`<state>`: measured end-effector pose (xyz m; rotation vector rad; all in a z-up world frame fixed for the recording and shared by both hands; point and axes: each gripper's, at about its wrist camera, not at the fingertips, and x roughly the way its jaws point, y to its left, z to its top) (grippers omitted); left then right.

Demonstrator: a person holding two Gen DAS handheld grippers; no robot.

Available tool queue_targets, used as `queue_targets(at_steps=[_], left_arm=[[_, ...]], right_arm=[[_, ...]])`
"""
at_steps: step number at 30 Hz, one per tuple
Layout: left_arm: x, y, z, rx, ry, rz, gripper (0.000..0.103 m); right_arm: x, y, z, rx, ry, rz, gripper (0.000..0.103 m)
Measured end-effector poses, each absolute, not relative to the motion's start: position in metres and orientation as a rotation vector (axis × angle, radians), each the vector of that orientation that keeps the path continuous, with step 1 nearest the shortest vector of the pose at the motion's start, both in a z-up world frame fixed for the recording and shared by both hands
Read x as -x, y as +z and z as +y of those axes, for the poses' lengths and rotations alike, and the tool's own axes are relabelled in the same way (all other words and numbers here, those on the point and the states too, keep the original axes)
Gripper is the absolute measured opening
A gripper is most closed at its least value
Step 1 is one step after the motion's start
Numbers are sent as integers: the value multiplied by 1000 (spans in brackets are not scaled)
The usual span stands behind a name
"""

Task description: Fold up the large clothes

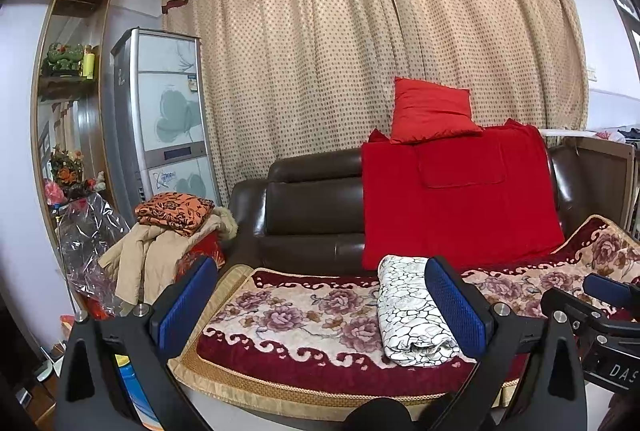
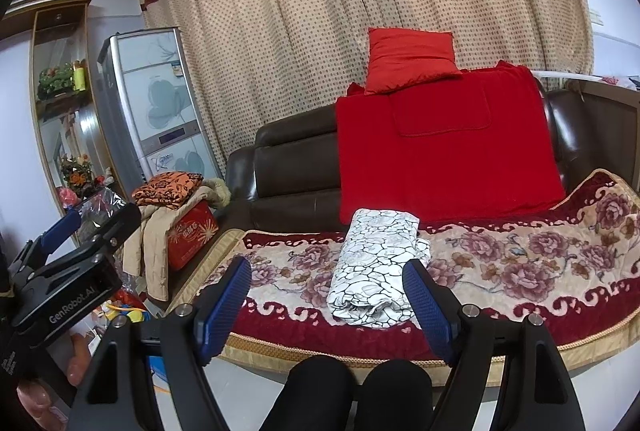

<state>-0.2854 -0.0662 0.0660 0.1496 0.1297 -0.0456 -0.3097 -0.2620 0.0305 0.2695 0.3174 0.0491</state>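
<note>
A white cloth with a black crackle pattern [image 1: 412, 311] lies folded into a narrow bundle on the floral sofa cover [image 1: 304, 315]; it also shows in the right wrist view [image 2: 376, 267]. My left gripper [image 1: 320, 307] is open and empty, held in front of the sofa's edge, the bundle just inside its right finger. My right gripper [image 2: 328, 299] is open and empty, with the bundle between its fingers but farther off. The left gripper shows at the left of the right wrist view [image 2: 64, 263]; the right gripper shows at the right edge of the left wrist view [image 1: 608, 291].
A red blanket [image 1: 460, 199] and red cushion [image 1: 432, 111] lie on the brown leather sofa back [image 1: 312, 199]. A beige coat and an orange patterned cloth [image 1: 172, 211] are piled on a red box left of the sofa. A standing air conditioner [image 1: 164, 111] and a shelf stand at left.
</note>
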Motion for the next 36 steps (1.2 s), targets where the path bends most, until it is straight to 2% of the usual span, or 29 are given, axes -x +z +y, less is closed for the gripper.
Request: queue_targets(at_steps=[18, 36], left_arm=[[281, 68, -60, -136, -47, 129, 103], [224, 59, -73, -141, -191, 224, 103]], right_arm=[[301, 34, -252, -243, 47, 331, 81], [244, 21, -257, -245, 55, 423, 81]])
